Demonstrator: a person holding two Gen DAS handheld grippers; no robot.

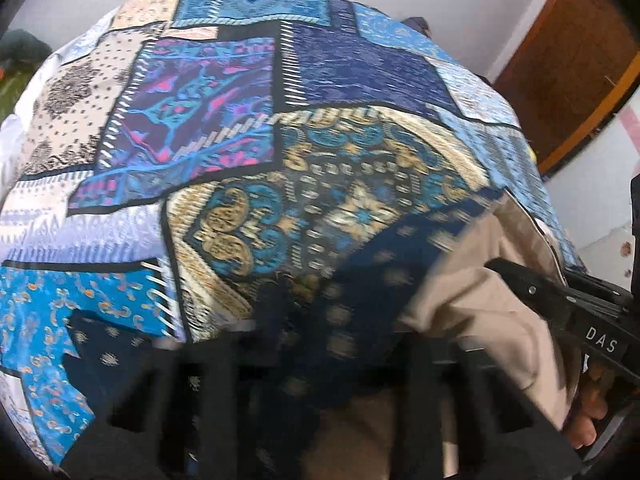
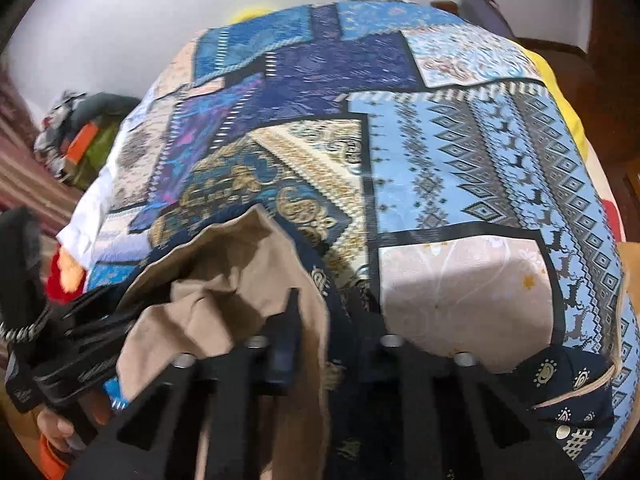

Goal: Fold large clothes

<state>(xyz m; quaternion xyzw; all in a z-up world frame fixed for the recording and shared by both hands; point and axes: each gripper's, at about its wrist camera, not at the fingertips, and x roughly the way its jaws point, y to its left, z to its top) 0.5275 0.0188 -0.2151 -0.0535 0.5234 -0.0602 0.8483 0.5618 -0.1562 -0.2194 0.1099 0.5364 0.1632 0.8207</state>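
Only the right wrist view shows the yellow sheet at the bed's far edge; only the left shows a wooden door. The navy garment, tan lining up, lies bunched at the near edge of the patchwork bedspread, its long axis unclear. Both the left gripper and right gripper are clamped on its cloth.

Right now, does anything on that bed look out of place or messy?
Mostly the garment: a navy printed piece with a tan lining, bunched and turned partly inside out near both grippers, not lying flat. The patchwork bedspread under it looks smooth. A heap of clothes sits off to the side. Nothing looks torn or spilled.
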